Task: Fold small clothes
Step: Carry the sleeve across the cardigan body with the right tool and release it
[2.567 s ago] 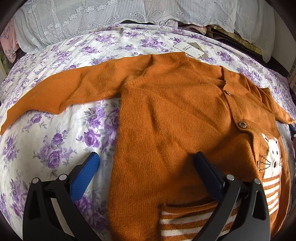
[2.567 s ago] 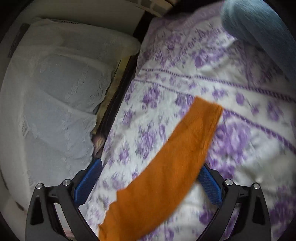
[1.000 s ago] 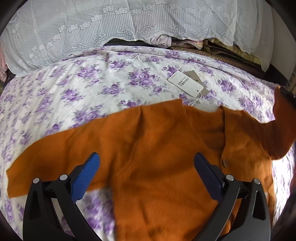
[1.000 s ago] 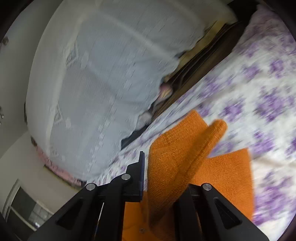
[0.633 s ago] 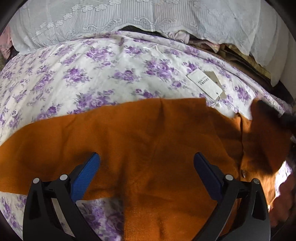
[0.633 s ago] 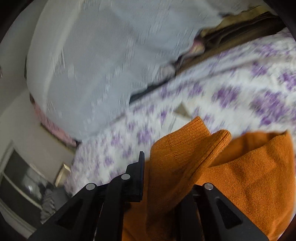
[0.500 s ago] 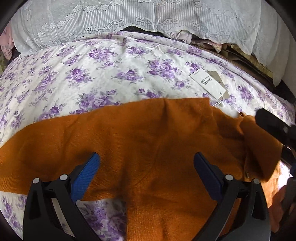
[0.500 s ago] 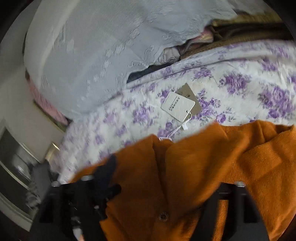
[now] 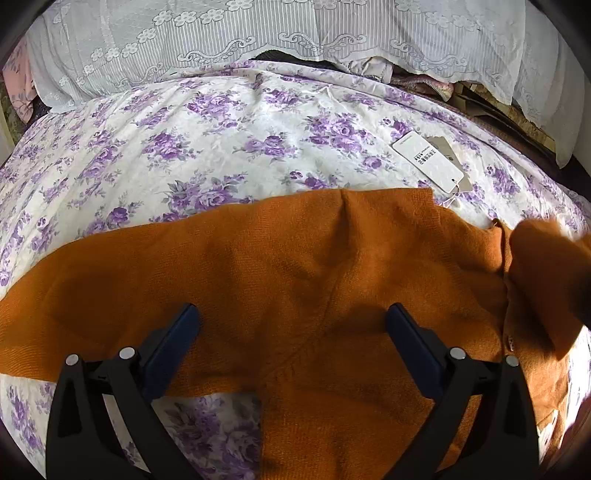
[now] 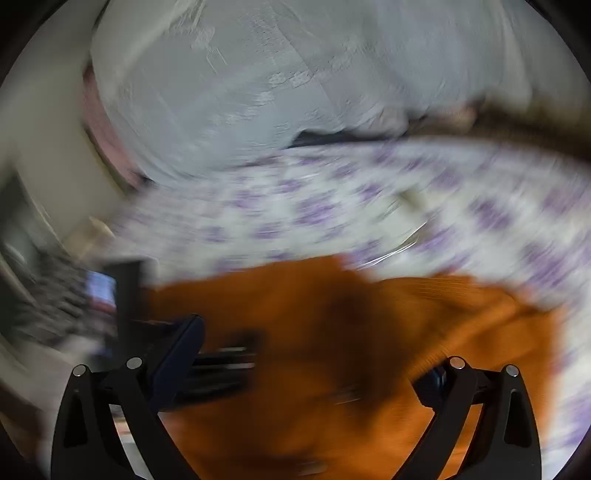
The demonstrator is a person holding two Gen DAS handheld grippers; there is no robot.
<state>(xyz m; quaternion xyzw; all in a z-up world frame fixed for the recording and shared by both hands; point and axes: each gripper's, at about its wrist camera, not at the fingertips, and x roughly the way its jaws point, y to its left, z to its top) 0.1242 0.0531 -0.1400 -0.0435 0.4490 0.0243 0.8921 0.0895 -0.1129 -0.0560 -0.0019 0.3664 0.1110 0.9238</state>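
Cardigan: an orange knit cardigan (image 9: pixel 332 280) lies spread on the floral bedspread (image 9: pixel 221 147), its neck edge toward the far side, one sleeve (image 9: pixel 92 295) stretched out to the left.
Folded sleeve: at the right edge, the other sleeve (image 9: pixel 543 266) lies doubled over the cardigan's front.
Tags: white and tan paper tags (image 9: pixel 428 162) lie on the bedspread just beyond the neckline.
Left gripper (image 9: pixel 291 332): jaws spread wide above the cardigan's shoulder, gripping nothing.
Right gripper (image 10: pixel 314 350): jaws have just been opening and now stand wide; blurred orange knit (image 10: pixel 369 350) lies under and between them, pads not pressing it.
Background: a white lace cover (image 9: pixel 295 33) hangs beyond the bed.
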